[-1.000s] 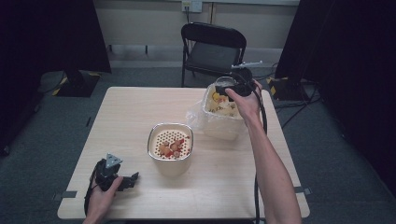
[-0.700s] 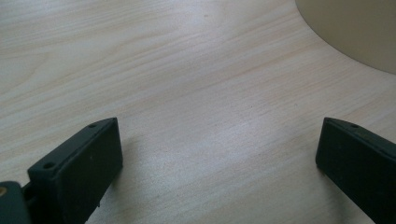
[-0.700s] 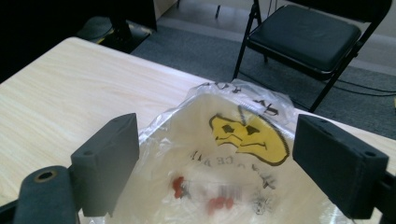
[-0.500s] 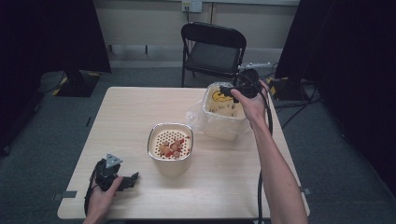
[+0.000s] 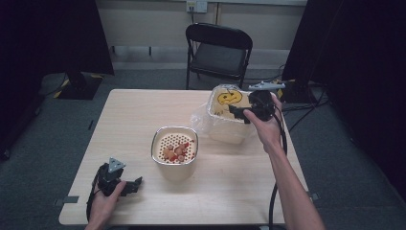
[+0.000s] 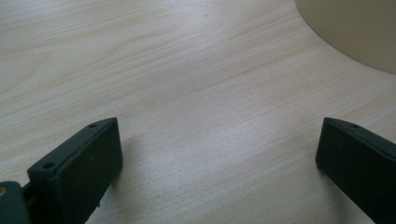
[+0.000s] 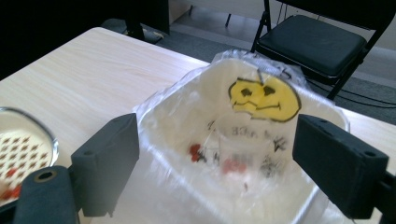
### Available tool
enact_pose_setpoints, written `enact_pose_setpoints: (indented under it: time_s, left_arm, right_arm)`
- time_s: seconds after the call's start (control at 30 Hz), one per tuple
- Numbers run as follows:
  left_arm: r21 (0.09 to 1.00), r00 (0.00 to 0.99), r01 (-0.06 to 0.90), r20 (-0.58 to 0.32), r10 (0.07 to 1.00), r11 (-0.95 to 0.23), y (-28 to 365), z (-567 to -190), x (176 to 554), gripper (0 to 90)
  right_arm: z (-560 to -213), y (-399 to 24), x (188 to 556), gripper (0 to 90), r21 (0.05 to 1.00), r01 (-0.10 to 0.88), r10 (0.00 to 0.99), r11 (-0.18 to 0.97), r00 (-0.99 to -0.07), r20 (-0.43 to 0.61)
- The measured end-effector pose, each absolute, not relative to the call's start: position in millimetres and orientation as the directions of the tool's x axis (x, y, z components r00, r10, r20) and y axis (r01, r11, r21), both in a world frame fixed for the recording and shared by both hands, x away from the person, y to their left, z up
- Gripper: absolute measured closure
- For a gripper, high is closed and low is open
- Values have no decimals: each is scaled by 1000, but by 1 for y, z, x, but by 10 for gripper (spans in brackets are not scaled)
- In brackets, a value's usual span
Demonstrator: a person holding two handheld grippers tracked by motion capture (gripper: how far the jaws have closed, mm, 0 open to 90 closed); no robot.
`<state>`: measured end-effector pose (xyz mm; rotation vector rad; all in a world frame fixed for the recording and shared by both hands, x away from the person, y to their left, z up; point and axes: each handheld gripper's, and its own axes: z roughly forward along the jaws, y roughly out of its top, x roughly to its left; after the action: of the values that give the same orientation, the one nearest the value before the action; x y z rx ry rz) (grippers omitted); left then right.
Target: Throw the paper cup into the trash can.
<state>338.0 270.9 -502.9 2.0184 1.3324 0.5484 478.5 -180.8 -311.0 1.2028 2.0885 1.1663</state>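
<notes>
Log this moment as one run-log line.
right gripper: open, nothing held, over bag-lined bin | left gripper: open, low over table | perforated pot: mid-table, red pieces inside

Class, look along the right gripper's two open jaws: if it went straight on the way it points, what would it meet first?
Most likely the clear plastic bag lining the white bin. The right gripper points into the bin's mouth with nothing between its open jaws; the smiley print sits at the far side. Depth is hard to judge.

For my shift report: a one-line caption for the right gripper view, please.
Open right gripper poised over the plastic-lined white bin, a yellow smiley face on the liner.
</notes>
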Motion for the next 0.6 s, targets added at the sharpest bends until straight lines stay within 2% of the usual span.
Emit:
enact_pose_setpoints:
  time_s: [0.23, 0.6]
  left_arm:
    - [713, 397, 646, -8, 918, -273, 271, -503, 338, 0]
    - [713, 397, 646, -8, 918, -273, 271, -503, 338, 0]
  right_arm:
    - [-326, -191, 443, 138, 855, 451, 856, 254, -517, 18]
    - [-375, -207, 392, 138, 844, 472, 847, 256, -530, 39]
